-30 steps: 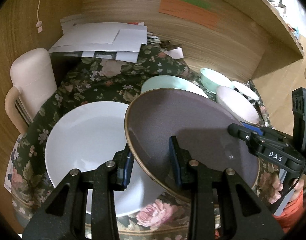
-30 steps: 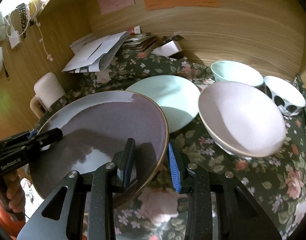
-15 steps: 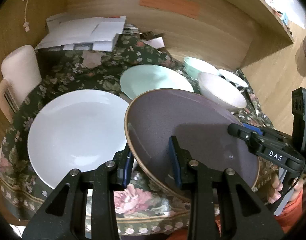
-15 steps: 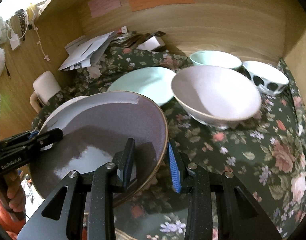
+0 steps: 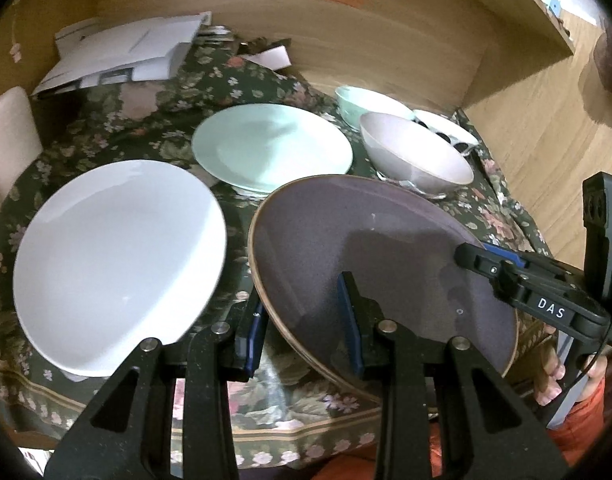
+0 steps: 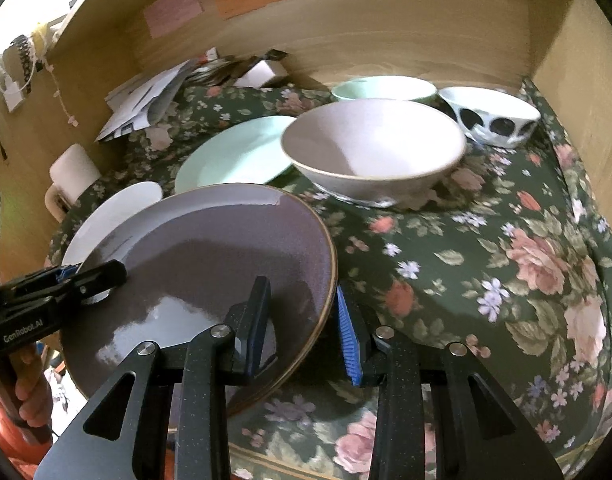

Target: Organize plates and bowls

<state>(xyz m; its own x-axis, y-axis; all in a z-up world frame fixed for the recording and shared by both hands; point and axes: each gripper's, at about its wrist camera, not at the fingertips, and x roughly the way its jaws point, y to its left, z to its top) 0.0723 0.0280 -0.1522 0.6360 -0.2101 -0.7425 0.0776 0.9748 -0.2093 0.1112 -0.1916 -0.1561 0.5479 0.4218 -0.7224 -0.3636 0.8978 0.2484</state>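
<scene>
A purple-grey plate (image 5: 358,256) (image 6: 209,264) with a brown rim hangs above the near edge of the table, held from both sides. My left gripper (image 5: 301,320) is shut on its left rim. My right gripper (image 6: 301,320) is shut on its right rim and also shows in the left wrist view (image 5: 478,260). The left gripper shows in the right wrist view (image 6: 101,276). On the cloth lie a white plate (image 5: 117,256) (image 6: 113,212) at the left and a mint plate (image 5: 269,148) (image 6: 233,156) behind. A pale pink bowl (image 5: 418,156) (image 6: 370,148), a mint bowl (image 5: 370,104) (image 6: 382,88) and a black-spotted bowl (image 5: 446,128) (image 6: 490,116) stand at the back right.
A floral cloth (image 6: 486,264) covers the table, with bare cloth on its right half. Wooden walls (image 6: 386,32) close the back and right. Papers (image 5: 125,52) pile up at the back left. A pale chair back (image 5: 5,136) stands at the left. A hand (image 6: 29,396) grips the left tool.
Both grippers have carried the purple plate back toward the table's near edge and to the right. The white plate, once partly under it, now lies uncovered at the left. Both grips are unchanged.
</scene>
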